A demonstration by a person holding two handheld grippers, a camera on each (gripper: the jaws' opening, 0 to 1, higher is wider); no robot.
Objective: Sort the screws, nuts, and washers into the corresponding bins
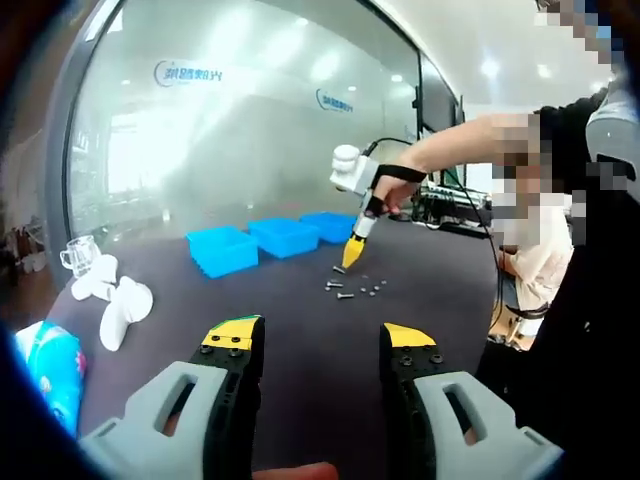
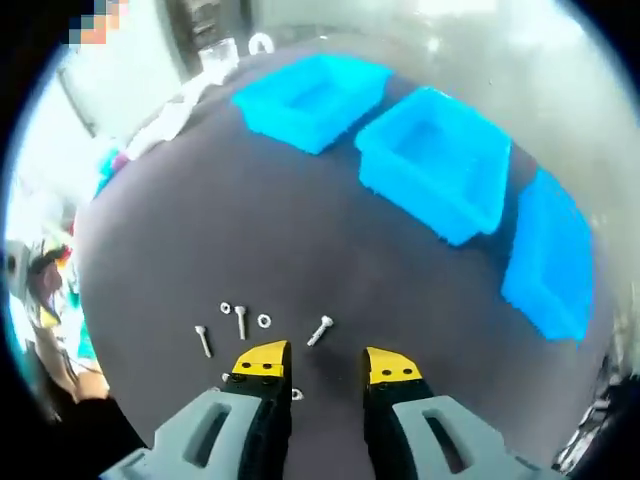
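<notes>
Counter point(image 2: 200, 240): dark surface carrying everything, spreading ahead of both hand-held grippers.
Bins: three blue open trays in a row beyond the right hand-held gripper point(image 2: 327, 372); near bin point(image 2: 312, 98) to its upper left, middle bin point(image 2: 435, 165) straight ahead, far bin point(image 2: 552, 262) to its right. Their insides look bare as far as the right gripper view shows.
Left hand-held gripper point(image 1: 318, 345): jaws apart, nothing between them, well back from the bins.
Right hand-held gripper: jaws released with a gap, nothing gripped, tips low over the counter; in the left gripper view it hangs point-down just behind the loose parts.
Screws and washers point(image 2: 240, 325): scattered on the counter just ahead and left of the right hand-held gripper's jaws; one screw point(image 2: 320, 331) lies between the tips' lines, one small ring point(image 2: 264, 321) beside it.
White items point(image 1: 118, 305): left of the left hand-held gripper, what they are I cannot tell.
</notes>
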